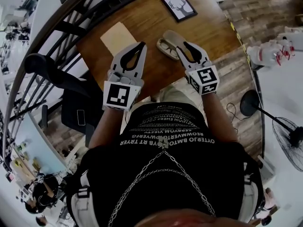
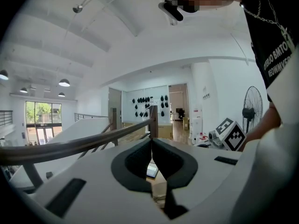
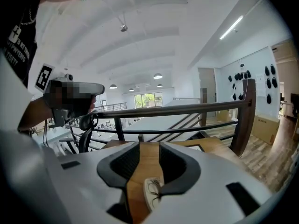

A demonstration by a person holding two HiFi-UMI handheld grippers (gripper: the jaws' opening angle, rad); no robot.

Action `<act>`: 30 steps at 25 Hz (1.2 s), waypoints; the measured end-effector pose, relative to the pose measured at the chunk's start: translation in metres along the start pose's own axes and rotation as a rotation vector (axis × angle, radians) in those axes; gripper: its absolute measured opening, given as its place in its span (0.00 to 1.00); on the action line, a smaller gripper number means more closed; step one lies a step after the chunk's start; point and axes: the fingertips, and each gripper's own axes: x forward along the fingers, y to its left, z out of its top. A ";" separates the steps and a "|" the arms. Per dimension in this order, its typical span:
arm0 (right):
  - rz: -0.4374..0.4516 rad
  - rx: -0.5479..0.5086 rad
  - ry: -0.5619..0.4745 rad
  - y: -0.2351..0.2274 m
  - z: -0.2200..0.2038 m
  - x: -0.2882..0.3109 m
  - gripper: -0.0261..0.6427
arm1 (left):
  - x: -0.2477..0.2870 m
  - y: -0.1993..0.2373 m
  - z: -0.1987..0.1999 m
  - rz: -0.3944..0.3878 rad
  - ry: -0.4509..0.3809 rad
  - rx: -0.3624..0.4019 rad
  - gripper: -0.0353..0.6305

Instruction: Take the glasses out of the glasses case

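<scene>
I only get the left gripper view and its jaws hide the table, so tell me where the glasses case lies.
Observer: The glasses case lies open on the wooden table, with the glasses inside it.
Operator: Report the right hand-held gripper.
Observer: The right hand-held gripper has its jaws apart and grips nothing. The case shows low in the gap between them.
Operator: List what else is on the table.
Observer: A framed deer picture lies beyond the case, and a tan sheet lies left of the case, near the tip of the left hand-held gripper.
</scene>
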 end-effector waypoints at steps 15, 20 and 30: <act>0.060 0.000 0.134 -0.008 -0.057 0.050 0.22 | 0.010 0.015 -0.006 0.024 0.015 -0.034 0.10; 0.072 -0.010 0.182 -0.011 -0.079 0.062 0.22 | 0.010 0.022 -0.010 0.037 0.029 -0.027 0.10; 0.084 0.011 0.278 -0.018 -0.123 0.089 0.22 | 0.018 0.025 -0.018 0.029 0.041 -0.040 0.10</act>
